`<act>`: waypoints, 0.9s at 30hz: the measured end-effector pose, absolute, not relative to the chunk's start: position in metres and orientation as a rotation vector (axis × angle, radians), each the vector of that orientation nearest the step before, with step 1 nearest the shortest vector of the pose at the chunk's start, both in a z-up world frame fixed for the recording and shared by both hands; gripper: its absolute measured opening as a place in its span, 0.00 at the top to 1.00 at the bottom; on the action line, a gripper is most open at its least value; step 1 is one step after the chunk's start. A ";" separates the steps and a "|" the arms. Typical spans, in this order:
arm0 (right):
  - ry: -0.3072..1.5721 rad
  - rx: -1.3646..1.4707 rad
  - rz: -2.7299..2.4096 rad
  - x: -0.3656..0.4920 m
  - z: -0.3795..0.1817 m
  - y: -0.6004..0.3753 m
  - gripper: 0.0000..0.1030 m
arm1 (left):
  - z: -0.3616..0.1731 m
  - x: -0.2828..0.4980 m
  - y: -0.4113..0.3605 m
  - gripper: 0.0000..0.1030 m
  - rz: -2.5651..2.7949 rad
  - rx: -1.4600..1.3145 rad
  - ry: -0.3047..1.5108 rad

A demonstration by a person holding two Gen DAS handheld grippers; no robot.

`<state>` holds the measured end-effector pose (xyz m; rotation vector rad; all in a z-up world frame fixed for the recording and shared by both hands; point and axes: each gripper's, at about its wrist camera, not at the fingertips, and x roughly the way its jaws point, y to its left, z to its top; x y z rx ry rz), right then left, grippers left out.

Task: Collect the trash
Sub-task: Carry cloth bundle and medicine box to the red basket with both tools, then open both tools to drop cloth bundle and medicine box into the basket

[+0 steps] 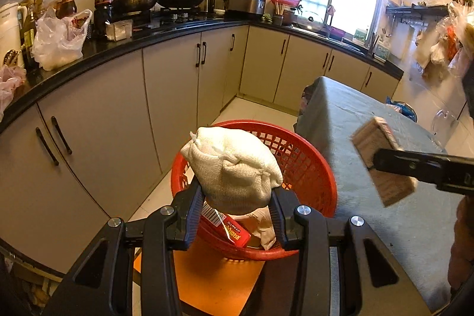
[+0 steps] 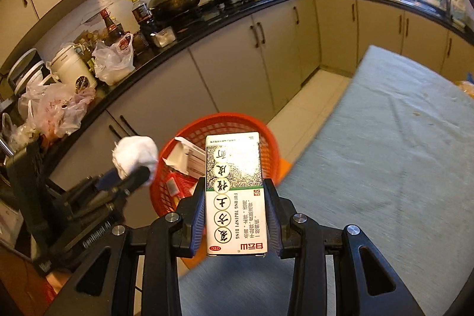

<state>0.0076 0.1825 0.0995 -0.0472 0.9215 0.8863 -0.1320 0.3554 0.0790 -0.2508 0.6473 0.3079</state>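
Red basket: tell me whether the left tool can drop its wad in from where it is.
Probably yes. The left tool holds the white paper wad right over the red basket, whose mouth is open, with only a red box and scraps lying inside.

Basket [image 1: 299, 159] red lattice; wad [image 1: 234, 168] white; box [image 2: 235, 191] white with green leaf pattern; counter [image 2: 385, 153] cloth grey-green.
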 end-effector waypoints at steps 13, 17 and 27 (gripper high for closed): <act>1.038 0.002 0.899 0.049 0.062 0.229 0.62 | 0.050 -0.099 0.350 0.62 0.254 -0.229 0.717; 1.054 -0.011 0.879 0.059 0.051 0.242 0.61 | 0.043 -0.096 0.351 0.62 0.246 -0.230 0.733; 1.083 -0.024 0.854 0.069 0.035 0.250 0.60 | 0.036 -0.093 0.351 0.60 0.254 -0.227 0.744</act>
